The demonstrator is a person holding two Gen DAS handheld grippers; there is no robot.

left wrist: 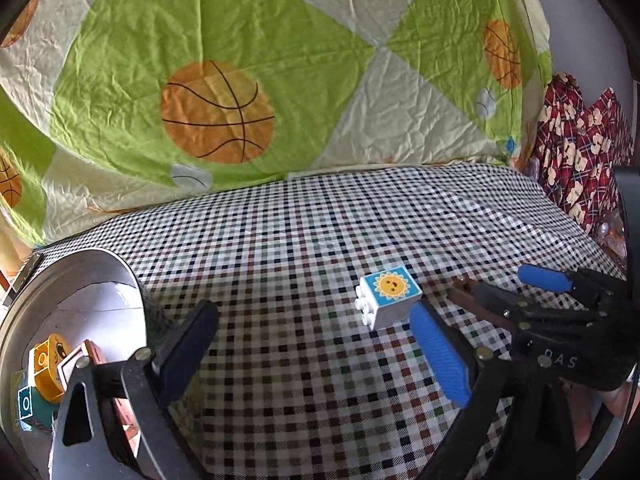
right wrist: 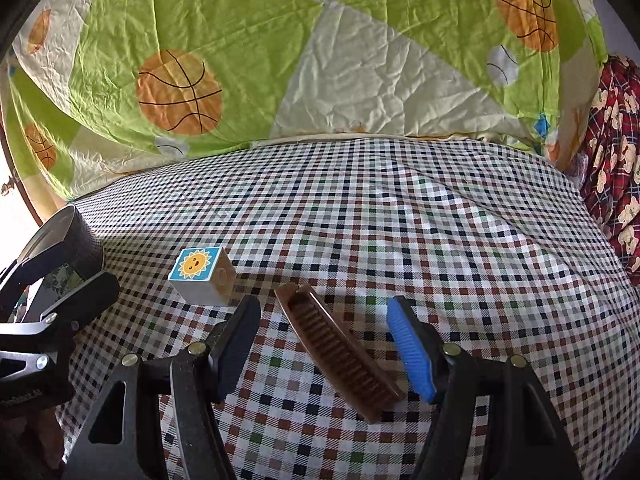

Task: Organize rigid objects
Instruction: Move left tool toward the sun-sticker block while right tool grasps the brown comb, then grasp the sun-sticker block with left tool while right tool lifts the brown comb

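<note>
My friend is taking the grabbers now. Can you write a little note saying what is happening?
Left tool: open, nothing between its fingers, next to the round tin.
Right tool: open, with the brown comb lying between its fingers on the checked cloth; the pads are not pressing on it.
Sun block: lying loose on the cloth, just beyond the left tool.
Done: a few toy blocks are already in the tin.
Left: the comb and the sun block are not yet put away. Probably grab the comb first, since the right tool is already around it.
</note>
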